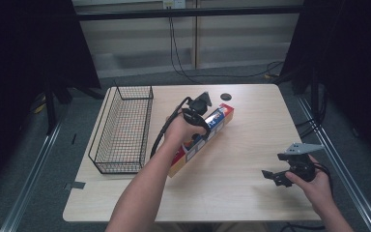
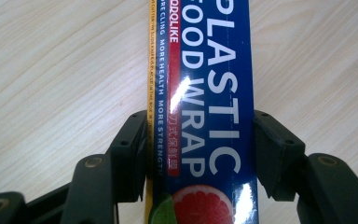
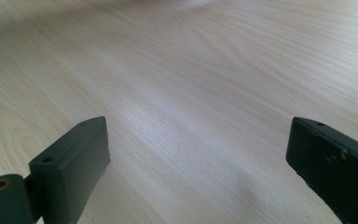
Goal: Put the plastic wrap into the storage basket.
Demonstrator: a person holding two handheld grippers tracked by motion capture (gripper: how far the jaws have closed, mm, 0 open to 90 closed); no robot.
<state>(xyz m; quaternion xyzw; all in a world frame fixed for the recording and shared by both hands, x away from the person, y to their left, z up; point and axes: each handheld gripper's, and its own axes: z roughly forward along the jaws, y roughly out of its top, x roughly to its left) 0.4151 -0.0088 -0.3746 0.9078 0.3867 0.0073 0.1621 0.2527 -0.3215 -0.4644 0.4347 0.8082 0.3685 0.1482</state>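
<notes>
Plastic wrap box (image 2: 205, 116) flat on table (image 1: 241, 145), pinched between left tool (image 2: 200, 149) jaws.

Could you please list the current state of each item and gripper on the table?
plastic wrap box: closed, lying flat on the table, between the left gripper's jaws.
wire basket: upright, empty.
left gripper: jaws against both sides of the box.
right gripper: open, empty, above bare table.

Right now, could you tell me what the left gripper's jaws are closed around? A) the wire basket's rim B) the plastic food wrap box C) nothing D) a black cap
B: in the left gripper view the left gripper has both jaws pressed against the sides of the plastic food wrap box.
</notes>
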